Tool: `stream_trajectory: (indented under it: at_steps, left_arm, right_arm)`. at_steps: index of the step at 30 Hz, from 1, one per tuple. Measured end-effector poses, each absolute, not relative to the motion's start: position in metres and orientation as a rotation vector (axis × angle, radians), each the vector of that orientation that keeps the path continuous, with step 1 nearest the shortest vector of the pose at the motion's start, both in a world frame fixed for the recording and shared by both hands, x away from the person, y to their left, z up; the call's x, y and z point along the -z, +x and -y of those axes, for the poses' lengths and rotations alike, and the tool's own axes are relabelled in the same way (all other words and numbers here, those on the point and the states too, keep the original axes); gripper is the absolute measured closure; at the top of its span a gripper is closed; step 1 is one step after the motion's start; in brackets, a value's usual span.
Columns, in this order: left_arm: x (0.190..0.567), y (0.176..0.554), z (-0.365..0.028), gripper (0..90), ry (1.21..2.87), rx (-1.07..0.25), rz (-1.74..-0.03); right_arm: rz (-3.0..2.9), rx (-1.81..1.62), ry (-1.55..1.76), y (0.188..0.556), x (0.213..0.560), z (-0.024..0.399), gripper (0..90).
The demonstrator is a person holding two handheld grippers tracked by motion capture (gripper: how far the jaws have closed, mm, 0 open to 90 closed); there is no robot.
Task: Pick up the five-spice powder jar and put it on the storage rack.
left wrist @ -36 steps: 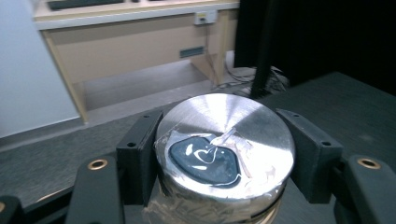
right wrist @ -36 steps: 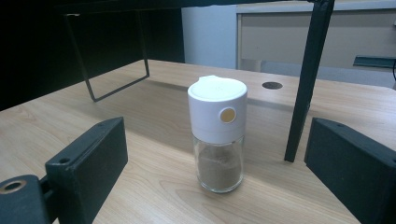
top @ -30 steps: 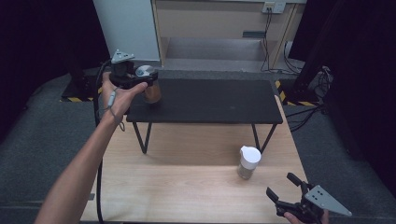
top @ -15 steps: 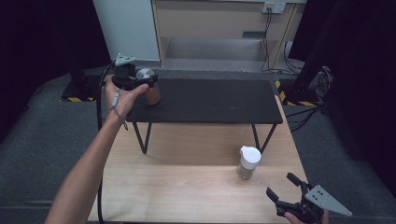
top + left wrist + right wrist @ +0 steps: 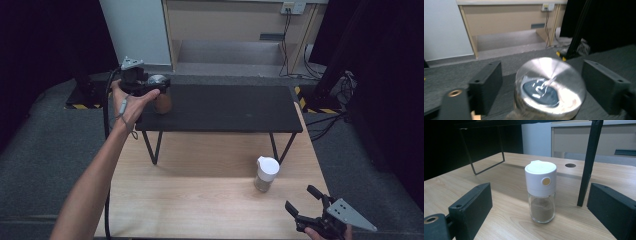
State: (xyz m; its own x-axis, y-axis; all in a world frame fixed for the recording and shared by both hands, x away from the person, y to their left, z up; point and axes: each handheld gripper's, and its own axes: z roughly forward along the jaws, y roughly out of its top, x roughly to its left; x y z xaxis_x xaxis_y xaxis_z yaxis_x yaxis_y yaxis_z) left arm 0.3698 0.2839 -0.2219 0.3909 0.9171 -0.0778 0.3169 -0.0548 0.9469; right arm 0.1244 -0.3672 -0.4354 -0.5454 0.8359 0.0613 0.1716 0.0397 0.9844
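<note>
Left gripper (image 5: 156, 86) at the left end of the black shelf (image 5: 225, 107): jaws have just been opening, standing clear on both sides of the silver-capped jar (image 5: 549, 86) resting there. Right gripper (image 5: 306, 202) open, empty, near the white-capped spice jar (image 5: 541, 191) below the shelf.

The round shiny silver metal lid (image 5: 550, 82) carries a dark blue patch at its centre, and the jar below it (image 5: 162, 103) is brown. The small clear glass shaker (image 5: 541, 195) has a white plastic cap with a gold dot and tan powder inside. The low raised shelf (image 5: 220, 107) at twelve o'clock is matte black; the table (image 5: 200, 200) is pale wood grain. Both grippers (image 5: 150, 89) (image 5: 312, 212) are black with grey plates.
</note>
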Motion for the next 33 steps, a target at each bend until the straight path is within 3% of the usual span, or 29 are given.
stream_trajectory:
  at_steps: [19,33]
  left_arm:
    - [0.194,0.333,-0.3,10.6,1.517,-0.747,-0.982]
    - [0.215,0.292,-0.316,2.2,1.485,-0.62,-0.775]
  right_arm:
    - [-1.771,-1.55,1.007,0.124,0.435,0.367,6.4]
    - [-1.785,-1.547,0.999,0.126,0.434,0.366,6.7]
